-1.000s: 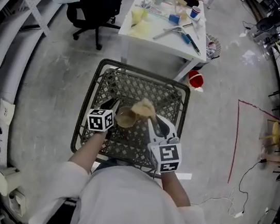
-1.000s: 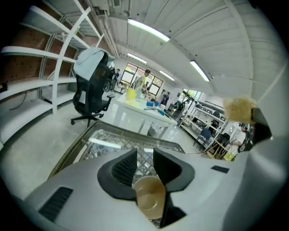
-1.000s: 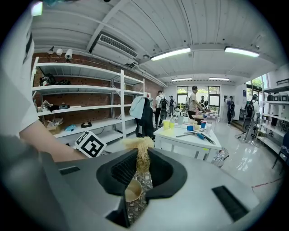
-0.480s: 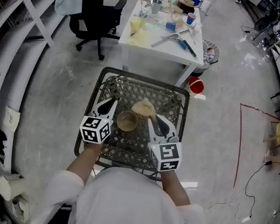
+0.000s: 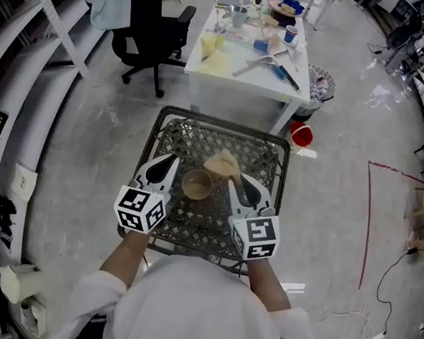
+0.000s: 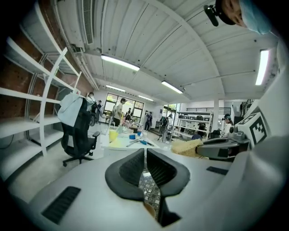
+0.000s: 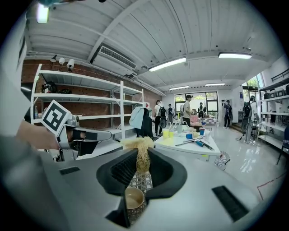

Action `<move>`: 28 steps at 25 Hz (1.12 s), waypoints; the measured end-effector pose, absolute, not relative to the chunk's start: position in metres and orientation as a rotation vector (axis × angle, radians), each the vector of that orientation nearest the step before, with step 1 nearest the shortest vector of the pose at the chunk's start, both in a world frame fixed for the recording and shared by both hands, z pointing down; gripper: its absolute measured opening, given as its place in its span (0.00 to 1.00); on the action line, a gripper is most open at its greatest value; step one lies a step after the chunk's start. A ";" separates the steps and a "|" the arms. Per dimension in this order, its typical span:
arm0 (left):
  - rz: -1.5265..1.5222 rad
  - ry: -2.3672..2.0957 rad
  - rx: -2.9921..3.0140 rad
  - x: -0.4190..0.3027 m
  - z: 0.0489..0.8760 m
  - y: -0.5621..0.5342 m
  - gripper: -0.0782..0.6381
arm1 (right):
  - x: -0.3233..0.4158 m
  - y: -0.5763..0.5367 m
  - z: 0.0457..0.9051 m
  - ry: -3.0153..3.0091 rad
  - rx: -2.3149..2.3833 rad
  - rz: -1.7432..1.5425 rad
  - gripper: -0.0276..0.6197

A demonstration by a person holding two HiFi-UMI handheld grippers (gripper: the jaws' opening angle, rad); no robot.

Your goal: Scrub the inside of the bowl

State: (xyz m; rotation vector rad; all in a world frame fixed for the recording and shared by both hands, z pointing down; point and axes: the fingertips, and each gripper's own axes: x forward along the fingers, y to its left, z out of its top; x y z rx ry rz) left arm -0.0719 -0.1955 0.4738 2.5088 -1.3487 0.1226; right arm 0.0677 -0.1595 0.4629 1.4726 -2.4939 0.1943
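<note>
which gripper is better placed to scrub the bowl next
Right. The right hand-held gripper is shut on the scrubber, close to the bowl. The left hand-held gripper has just closed on nothing.

Tan bowl [image 5: 196, 184], dark lattice table [image 5: 221, 119]

Ahead of you stands a cluttered white rectangular table [image 5: 246, 73], with a black swivel office chair [image 5: 150, 25] to its left. White metal shelving [image 5: 26, 90] lines the red brick wall [image 7: 81, 67] on your left. The grey concrete floor [image 5: 98, 140] carries a thin red line [image 5: 367, 227]. Long tube lights [image 7: 168, 63] glow overhead.
</note>
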 end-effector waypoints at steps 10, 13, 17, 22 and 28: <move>0.155 -1.377 2.543 -0.083 0.456 -0.174 0.17 | 0.060 -0.152 0.463 -2.510 1.458 0.179 0.16; 0.151 -1.368 2.554 -0.081 0.452 -0.168 0.17 | 0.059 -0.151 0.464 -2.511 1.460 0.181 0.16; 0.145 -1.337 2.550 -0.071 0.455 -0.159 0.17 | 0.063 -0.149 0.467 -2.495 1.465 0.180 0.16; 0.145 -1.314 2.541 -0.068 0.460 -0.154 0.17 | 0.065 -0.147 0.470 -2.480 1.471 0.184 0.16; 0.134 -1.319 2.526 -0.069 0.463 -0.155 0.16 | 0.065 -0.146 0.469 -2.476 1.473 0.175 0.16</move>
